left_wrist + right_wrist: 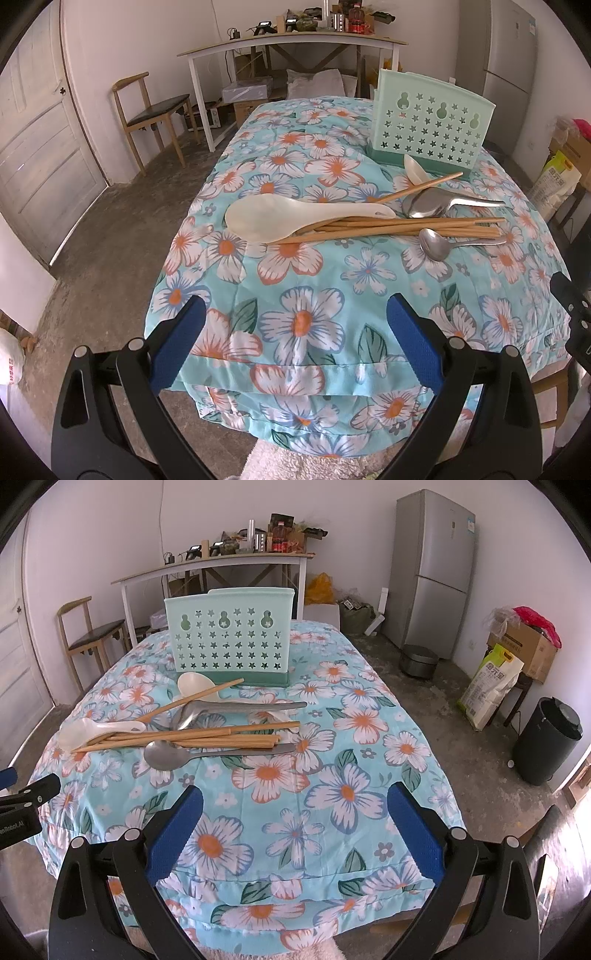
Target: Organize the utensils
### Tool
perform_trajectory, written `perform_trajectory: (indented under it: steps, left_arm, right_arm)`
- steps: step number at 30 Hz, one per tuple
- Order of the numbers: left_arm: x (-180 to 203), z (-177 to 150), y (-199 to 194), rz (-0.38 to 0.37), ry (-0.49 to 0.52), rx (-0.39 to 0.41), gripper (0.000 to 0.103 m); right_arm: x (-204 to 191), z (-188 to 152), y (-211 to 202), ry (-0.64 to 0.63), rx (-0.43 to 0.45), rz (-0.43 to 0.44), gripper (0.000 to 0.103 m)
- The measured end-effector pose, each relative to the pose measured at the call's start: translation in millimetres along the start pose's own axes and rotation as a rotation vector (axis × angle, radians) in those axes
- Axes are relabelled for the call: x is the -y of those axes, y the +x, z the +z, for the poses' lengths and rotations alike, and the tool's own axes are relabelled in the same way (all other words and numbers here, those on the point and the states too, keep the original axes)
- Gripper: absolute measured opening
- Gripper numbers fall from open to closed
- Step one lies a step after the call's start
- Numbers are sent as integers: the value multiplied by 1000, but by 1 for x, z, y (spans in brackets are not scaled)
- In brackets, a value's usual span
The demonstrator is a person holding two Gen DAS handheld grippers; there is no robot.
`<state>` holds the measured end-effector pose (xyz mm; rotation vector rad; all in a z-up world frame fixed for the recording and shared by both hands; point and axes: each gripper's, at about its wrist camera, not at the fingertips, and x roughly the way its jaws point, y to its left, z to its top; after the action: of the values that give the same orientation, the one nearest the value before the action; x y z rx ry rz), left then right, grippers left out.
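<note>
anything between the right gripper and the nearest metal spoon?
No. In the right wrist view, only bare floral cloth lies between the open right gripper and the nearest metal spoon; the chopsticks lie beyond it.

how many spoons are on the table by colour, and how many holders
white spoons: 2, a large one at the left of the pile and one by the holder
metal spoons: 2, one near the front and one behind the chopsticks
green utensil holder: 1
total: 5, leaving out the chopsticks, which overlap too much to tally
</note>
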<state>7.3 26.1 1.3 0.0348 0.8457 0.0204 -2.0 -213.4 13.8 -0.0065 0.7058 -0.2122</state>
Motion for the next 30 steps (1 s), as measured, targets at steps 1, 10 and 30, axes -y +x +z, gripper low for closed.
perform_trajectory:
  steps: [1, 10, 30]
  left_arm:
    - [0, 0, 0, 1, 0, 0, 95]
    - [-1, 2, -1, 2, 1, 0, 95]
    - [0, 2, -1, 2, 1, -3, 95]
  right_arm:
    - [0, 0, 0, 1, -1, 0, 97]
    - [1, 0, 2, 3, -7, 4, 97]
    - [-1, -1, 4, 9, -22, 16, 97]
